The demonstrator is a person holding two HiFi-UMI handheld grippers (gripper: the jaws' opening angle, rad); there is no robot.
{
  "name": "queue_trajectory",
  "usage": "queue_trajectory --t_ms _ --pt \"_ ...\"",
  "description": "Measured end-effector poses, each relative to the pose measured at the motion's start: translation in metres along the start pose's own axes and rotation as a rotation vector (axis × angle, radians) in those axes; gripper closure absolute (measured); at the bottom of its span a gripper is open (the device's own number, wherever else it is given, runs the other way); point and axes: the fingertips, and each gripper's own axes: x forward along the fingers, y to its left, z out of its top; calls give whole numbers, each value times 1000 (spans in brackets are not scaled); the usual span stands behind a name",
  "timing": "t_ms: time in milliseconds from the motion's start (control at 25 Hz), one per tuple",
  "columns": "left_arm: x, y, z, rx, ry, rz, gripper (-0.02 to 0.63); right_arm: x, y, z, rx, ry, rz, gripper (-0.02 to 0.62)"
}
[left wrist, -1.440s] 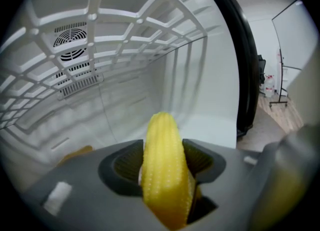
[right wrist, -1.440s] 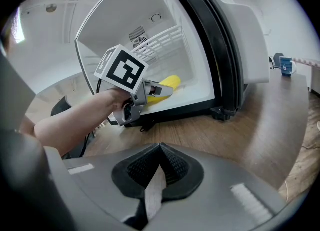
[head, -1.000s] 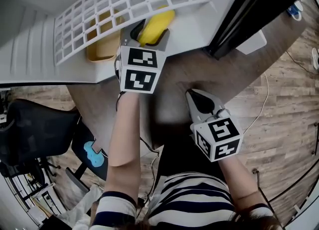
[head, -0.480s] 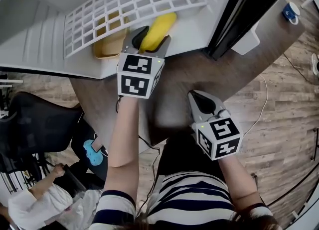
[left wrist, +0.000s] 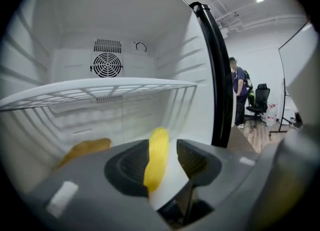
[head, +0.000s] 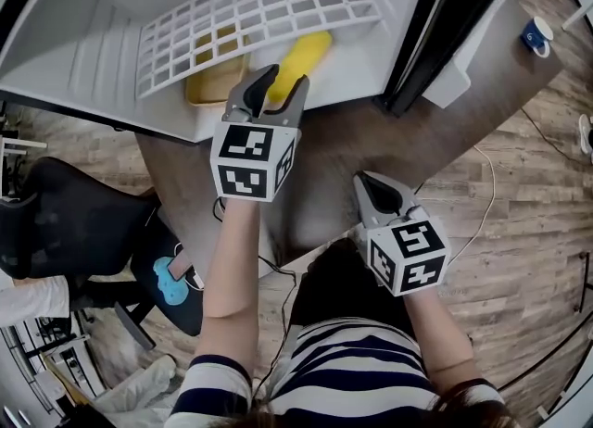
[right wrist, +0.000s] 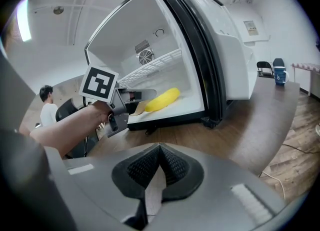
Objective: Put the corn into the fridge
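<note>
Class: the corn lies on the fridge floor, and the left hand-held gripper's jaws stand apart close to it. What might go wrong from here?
1. The corn lies near the front lip of the fridge floor. The open left hand-held gripper might nudge it out if it backs away carelessly.
2. Lifting that gripper might snag the wire shelf just above.

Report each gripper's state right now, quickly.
Left gripper: jaws open; yellow corn cob lies beyond in the white fridge.
Right gripper: jaws shut, empty.
</note>
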Motion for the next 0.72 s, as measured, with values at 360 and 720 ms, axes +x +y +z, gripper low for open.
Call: queue_trajectory --t_ms 360,720 --pt "-34 -3 -6 -57 -6 54 606 -12 -8 4 -3 -15 -6 603" --pt "-79 -2 -23 -212 -18 113 606 -14 -12 14 -25 -25 -4 603"
